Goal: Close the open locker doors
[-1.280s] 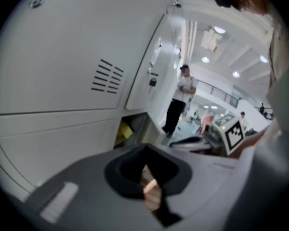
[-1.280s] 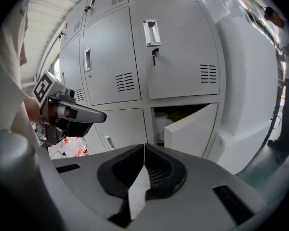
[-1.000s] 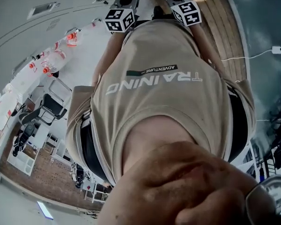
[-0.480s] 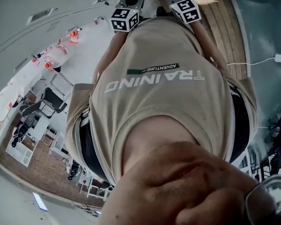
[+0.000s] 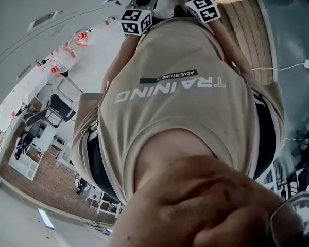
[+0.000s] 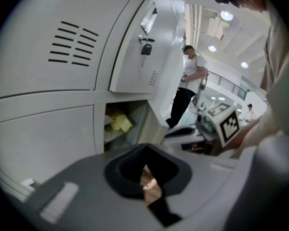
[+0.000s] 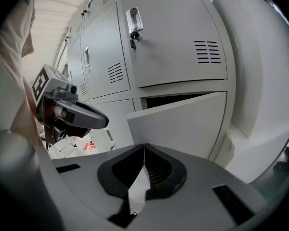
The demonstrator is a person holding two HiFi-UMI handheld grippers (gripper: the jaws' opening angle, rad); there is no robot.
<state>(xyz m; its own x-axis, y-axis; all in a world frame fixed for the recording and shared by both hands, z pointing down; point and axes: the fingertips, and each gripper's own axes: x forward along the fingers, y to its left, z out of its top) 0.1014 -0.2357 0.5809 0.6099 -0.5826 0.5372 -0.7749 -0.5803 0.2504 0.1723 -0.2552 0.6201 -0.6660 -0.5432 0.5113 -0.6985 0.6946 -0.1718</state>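
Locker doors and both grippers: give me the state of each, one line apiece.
lower locker door: ajar, dark gap along its top edge.
upper locker door: shut, key in its lock.
locker compartment: open, yellow things inside.
left gripper: jaws together, empty.
right gripper: jaws together, empty.

light: bright, ceiling lamps (image 6: 226, 16) | edges: fisheye-bent, dark corners | focus: near parts soft (head view too)

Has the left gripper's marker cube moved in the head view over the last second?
Yes, slightly: the left gripper's marker cube has shifted right against the shirt print.
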